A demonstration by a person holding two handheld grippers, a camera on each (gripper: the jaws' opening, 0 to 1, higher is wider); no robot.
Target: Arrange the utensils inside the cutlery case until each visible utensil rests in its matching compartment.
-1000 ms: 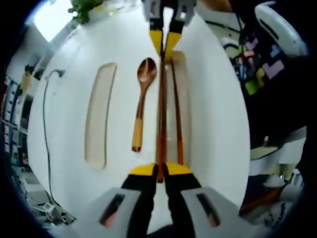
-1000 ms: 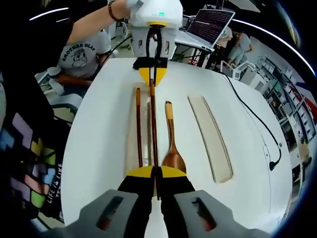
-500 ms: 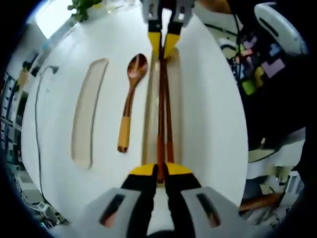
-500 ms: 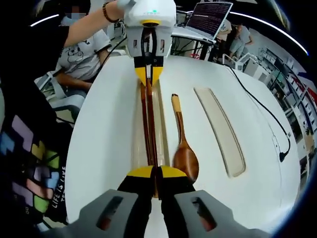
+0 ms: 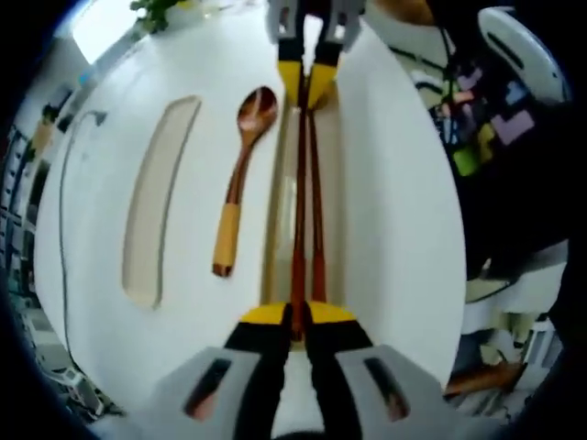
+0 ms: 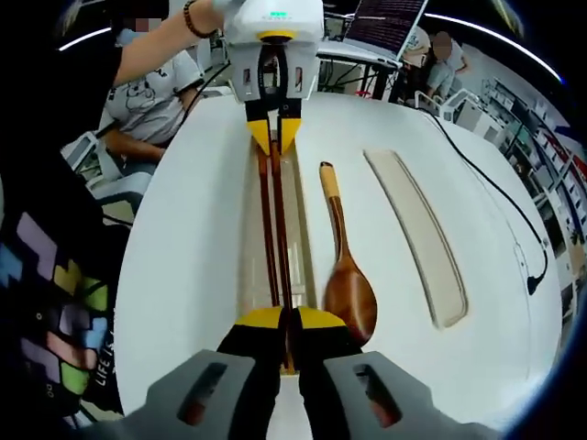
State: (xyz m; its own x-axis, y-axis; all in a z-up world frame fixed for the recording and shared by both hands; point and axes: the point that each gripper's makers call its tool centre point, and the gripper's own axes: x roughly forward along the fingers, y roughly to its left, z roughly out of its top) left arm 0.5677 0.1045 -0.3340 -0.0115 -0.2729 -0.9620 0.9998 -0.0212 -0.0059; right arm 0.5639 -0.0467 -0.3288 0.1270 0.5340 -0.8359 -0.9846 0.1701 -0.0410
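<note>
A white cutlery case [image 5: 385,211] has two long recesses. My left gripper [image 5: 295,317] is shut on one end of a brown chopstick [image 5: 299,202]; my right gripper [image 5: 307,87] is shut on its far end. That chopstick hangs over the narrow recess [image 5: 273,247], close beside a second chopstick [image 5: 317,220] lying in it. A wooden spoon [image 5: 237,179] lies flat between the recesses. In the right gripper view, my right gripper [image 6: 286,321] and left gripper [image 6: 272,136] hold the chopstick [image 6: 282,238] next to the other chopstick [image 6: 267,229], with the spoon [image 6: 350,291] to the right.
A wider recess [image 5: 156,202] [image 6: 417,229] holds nothing. A black cable [image 5: 62,183] [image 6: 495,192] runs along the far side of the white surface. A seated person [image 6: 156,92] and a laptop [image 6: 385,18] are beyond the table's end.
Both grippers have carried the held chopstick sideways, away from the spoon, until it lines up over the narrow recess beside the second chopstick. The spoon has stayed where it was.
</note>
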